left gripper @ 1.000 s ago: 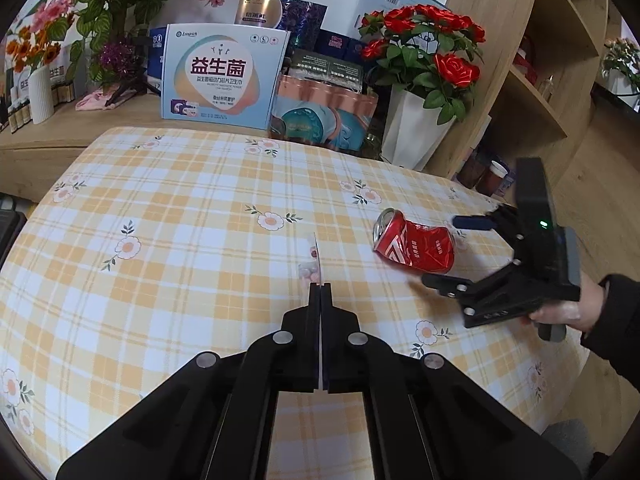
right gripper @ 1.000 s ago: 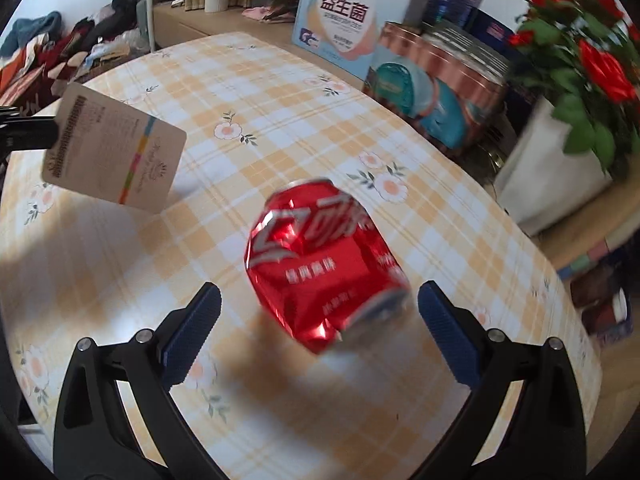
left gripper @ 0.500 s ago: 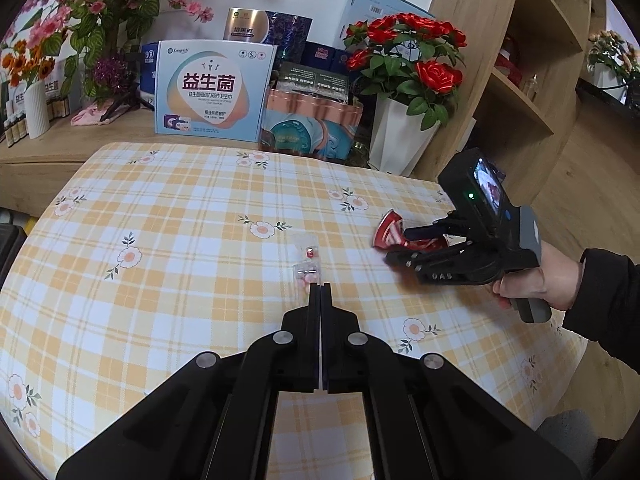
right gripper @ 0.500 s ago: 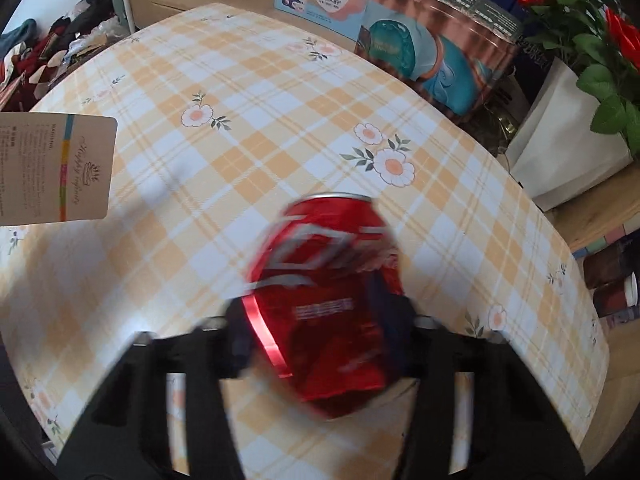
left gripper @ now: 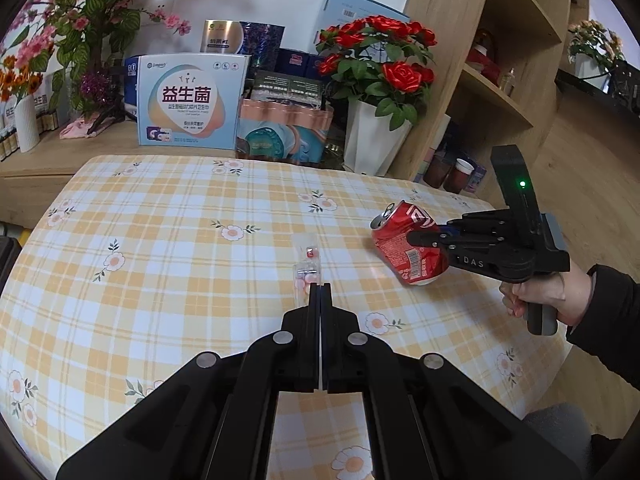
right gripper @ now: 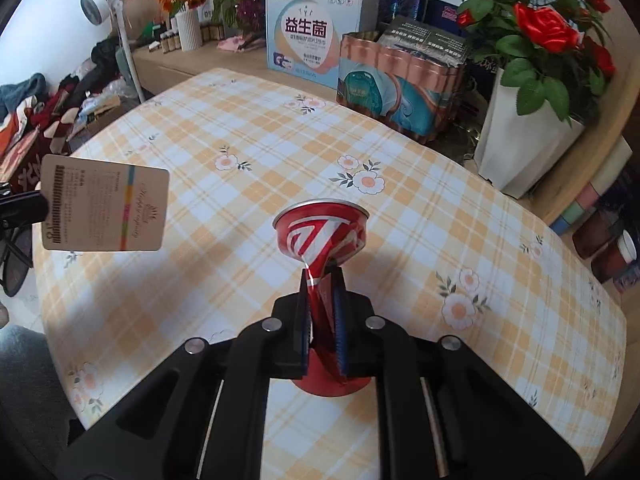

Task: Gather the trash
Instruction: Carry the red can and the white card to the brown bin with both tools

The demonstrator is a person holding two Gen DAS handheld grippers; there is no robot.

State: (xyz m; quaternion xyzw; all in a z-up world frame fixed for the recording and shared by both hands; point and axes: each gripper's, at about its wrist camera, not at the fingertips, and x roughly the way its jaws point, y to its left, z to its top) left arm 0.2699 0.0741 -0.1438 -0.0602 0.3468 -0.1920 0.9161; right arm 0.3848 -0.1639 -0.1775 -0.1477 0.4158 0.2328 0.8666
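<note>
A crushed red soda can (right gripper: 320, 236) is squeezed flat between the fingers of my right gripper (right gripper: 321, 284), held just above the checked tablecloth; it also shows in the left wrist view (left gripper: 404, 246), with the right gripper (left gripper: 424, 238) shut on it. My left gripper (left gripper: 320, 292) is shut on a thin paper card, seen edge-on there and face-on in the right wrist view (right gripper: 106, 208). A small clear wrapper (left gripper: 308, 270) with pink and red bits lies on the cloth just past the left fingertips.
The table (left gripper: 160, 240) has a yellow checked flower cloth. Behind it stand a blue box (left gripper: 188, 108), a pack of cans (left gripper: 284, 132), a white vase of red roses (left gripper: 372, 136) and a wooden shelf (left gripper: 500, 80). Clothes lie piled at left (right gripper: 48, 108).
My right gripper closed on the can, crushing it flat, and lifted it slightly. My left gripper kept hold of the card and drew back a little.
</note>
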